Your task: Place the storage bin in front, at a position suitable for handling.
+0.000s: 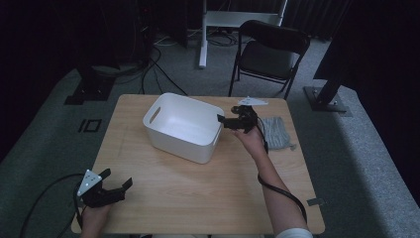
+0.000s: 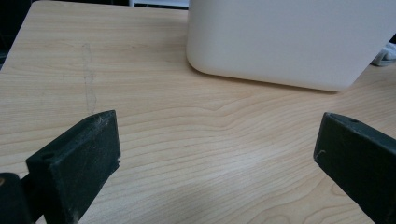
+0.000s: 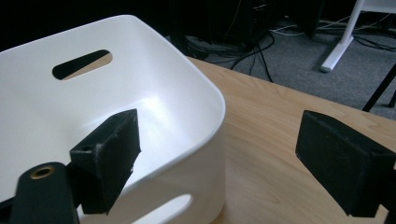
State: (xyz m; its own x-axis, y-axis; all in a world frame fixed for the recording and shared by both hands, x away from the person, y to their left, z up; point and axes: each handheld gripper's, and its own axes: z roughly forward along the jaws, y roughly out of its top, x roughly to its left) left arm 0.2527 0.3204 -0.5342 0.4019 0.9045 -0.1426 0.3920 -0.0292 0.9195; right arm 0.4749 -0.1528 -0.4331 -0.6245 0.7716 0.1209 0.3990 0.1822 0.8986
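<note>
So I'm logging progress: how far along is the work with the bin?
Nothing looks done: the white bin is empty and the grey cloth lies beside it. The right gripper, open, straddles the bin's rim. The left gripper is open too. Gripping remains.

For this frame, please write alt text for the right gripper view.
The right gripper, open, straddles the near wall of a white bin, one of its fingers inside and the other outside above the wooden table. Dark floor and cables lie beyond.
</note>
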